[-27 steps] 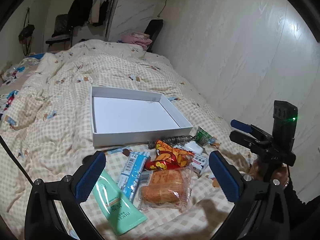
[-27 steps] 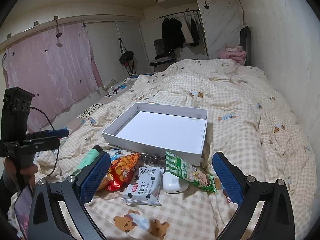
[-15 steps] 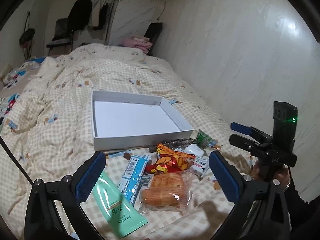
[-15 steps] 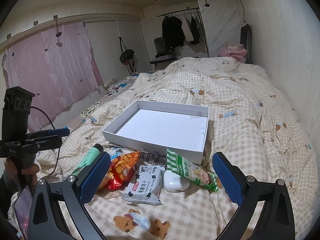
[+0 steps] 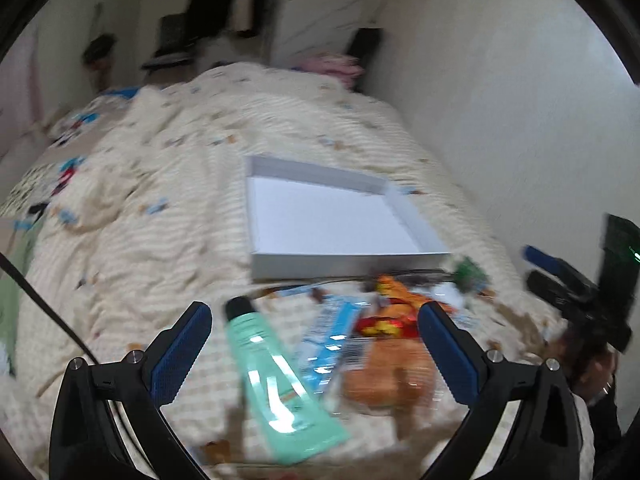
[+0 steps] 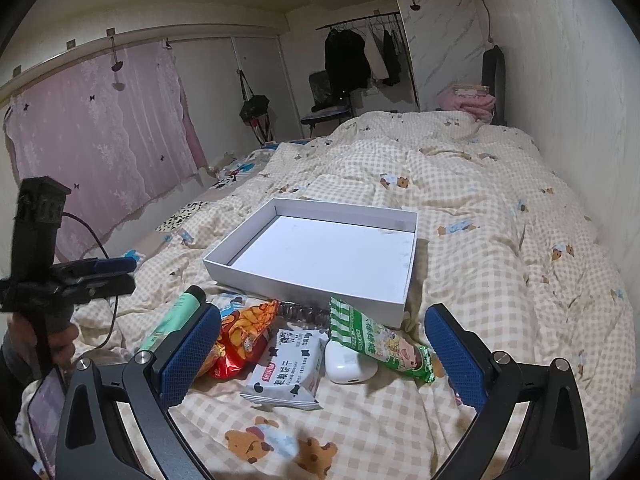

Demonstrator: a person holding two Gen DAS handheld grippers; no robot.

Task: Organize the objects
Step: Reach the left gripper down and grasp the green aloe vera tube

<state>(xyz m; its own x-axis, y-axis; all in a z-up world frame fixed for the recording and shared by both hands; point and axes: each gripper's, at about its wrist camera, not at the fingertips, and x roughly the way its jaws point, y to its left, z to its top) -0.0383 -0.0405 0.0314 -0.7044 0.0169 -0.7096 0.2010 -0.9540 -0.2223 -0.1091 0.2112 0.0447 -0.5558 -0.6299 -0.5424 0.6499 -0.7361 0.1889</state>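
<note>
An empty white box (image 6: 320,256) lies on the checked quilt; it also shows in the blurred left wrist view (image 5: 332,220). In front of it lie a green tube (image 5: 276,384), a blue pack (image 5: 330,344), a clear bag of orange snacks (image 5: 388,376), a red-orange snack bag (image 6: 244,332), a white biscuit pack (image 6: 290,364), a white earbud case (image 6: 350,366) and a green striped packet (image 6: 380,340). My left gripper (image 5: 316,348) is open above the tube and blue pack. My right gripper (image 6: 324,356) is open around the biscuit pack and case.
The wall (image 6: 580,80) runs along the bed's right side. A pink curtain (image 6: 100,152) hangs at the left. A clothes rack (image 6: 360,56) and chair (image 6: 328,96) stand past the bed's far end. A cable (image 5: 44,304) trails left of my left gripper.
My left gripper has swung left, so the items and box sit further right in its blurred view. My right gripper has eased slightly closer to the items. Both stay open.
</note>
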